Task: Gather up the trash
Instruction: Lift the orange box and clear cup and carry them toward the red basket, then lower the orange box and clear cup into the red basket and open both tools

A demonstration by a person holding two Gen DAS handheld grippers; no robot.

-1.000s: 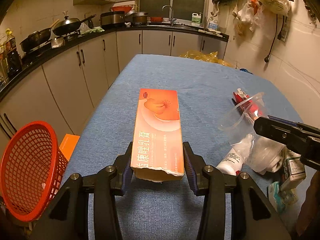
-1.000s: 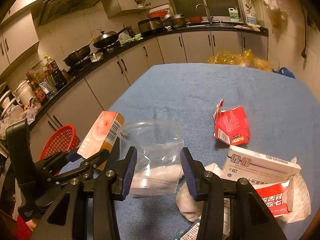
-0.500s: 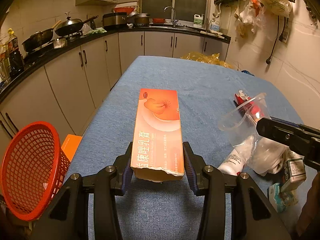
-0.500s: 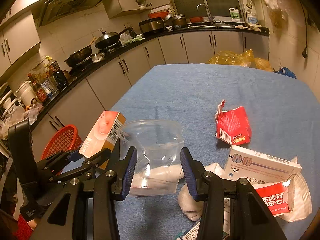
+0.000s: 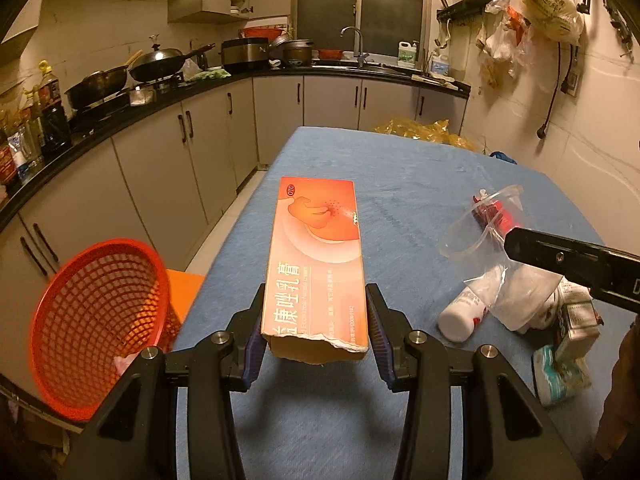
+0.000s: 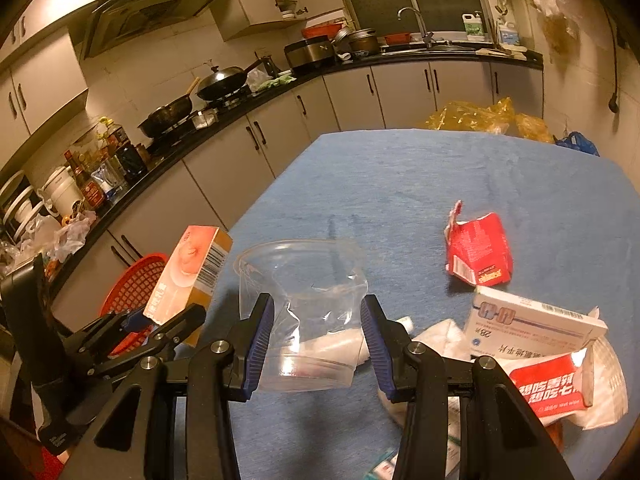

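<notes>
Left wrist view: left gripper [image 5: 316,332] clamped on a long orange carton [image 5: 316,264], blue pads pressing both long sides near its torn open end, carton lifted above the blue tablecloth [image 5: 400,184] and pointing away from the camera. Red mesh basket [image 5: 96,320] sits low at left, beside the table edge, tilted toward the camera, something pale inside at the bottom; an orange flat object shows just behind it. At right the right gripper [image 5: 568,260] enters as a black bar, holding a crumpled clear plastic cup [image 5: 480,224]. Under it on the cloth: white tube [image 5: 460,316] lying down, white wad, small boxes and packets bunched near the right edge. Kitchen counter with woks behind. Right wrist view: right gripper [image 6: 316,336] closed on the clear plastic cup [image 6: 308,304], pads squeezing its sides, walls buckled, rim facing away, cup off the table. Left gripper [image 6: 160,320] visible at lower left gripping the orange carton [image 6: 188,276], with the red mesh basket [image 6: 132,288] partly hidden behind them. On the tablecloth [image 6: 400,184] right of the cup: torn red carton [image 6: 480,256] lying alone, well apart from the cup; nearer, a white pill box [image 6: 532,324] resting on a red-and-white wipes pack [image 6: 548,388] and white tissue.
</notes>
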